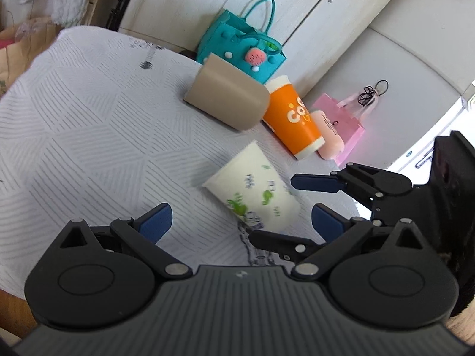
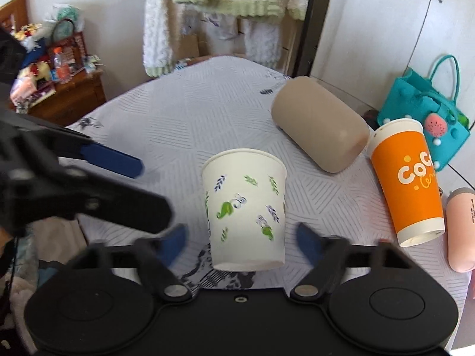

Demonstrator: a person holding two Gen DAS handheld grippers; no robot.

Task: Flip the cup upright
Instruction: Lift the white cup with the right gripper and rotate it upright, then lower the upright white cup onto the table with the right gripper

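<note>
A white paper cup with green and blue leaf prints (image 2: 245, 207) stands upright on the white patterned tablecloth (image 2: 190, 118), rim up, between the open jaws of my right gripper (image 2: 243, 237), which do not touch it. In the left wrist view the same cup (image 1: 252, 190) sits just ahead of my open, empty left gripper (image 1: 240, 222). The right gripper's blue pads (image 1: 317, 182) show at that view's right. The left gripper's fingers (image 2: 112, 160) show at the left of the right wrist view.
A beige cup (image 2: 319, 123) lies on its side behind. An orange "CoCo" cup (image 2: 406, 178) stands upright, a pink bottle (image 2: 461, 228) beside it. A teal felt bag (image 2: 427, 109) and a pink bag (image 1: 341, 121) stand at the table's far edge by white cabinets.
</note>
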